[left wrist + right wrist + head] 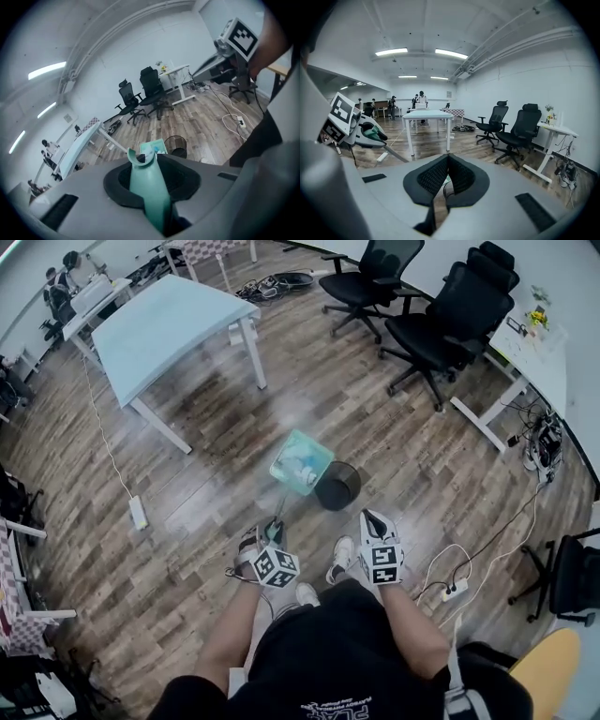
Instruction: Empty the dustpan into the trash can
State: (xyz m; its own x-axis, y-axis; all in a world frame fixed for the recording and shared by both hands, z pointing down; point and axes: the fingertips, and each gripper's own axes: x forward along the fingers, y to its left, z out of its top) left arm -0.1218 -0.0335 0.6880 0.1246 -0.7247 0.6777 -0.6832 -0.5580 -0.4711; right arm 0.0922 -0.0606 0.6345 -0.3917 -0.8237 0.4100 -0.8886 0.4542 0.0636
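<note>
1. The left gripper has its jaws clamped on the long teal handle of the dustpan. The handle runs out from between the pads toward the trash can.
2. The dustpan's teal tray sits just beside the trash can, on the side facing the white table. In the head view its edge meets the can's rim. A few pale scraps lie in the tray.
3. Whether the tray rests on the wood floor or hangs above it, I cannot tell.
4. The right gripper has its jaws together with nothing between them. It hovers on the person's side of the trash can, apart from it and not touching the dustpan.
5. The trash can is a small round black mesh bin, upright on the floor and open at the top. It stands between the person's feet and the table.
6. Beyond the trash can, on the side away from the table, stand two black office chairs.
7. A white power strip lies on the floor well apart from the trash can, out past the dustpan's side.
</note>
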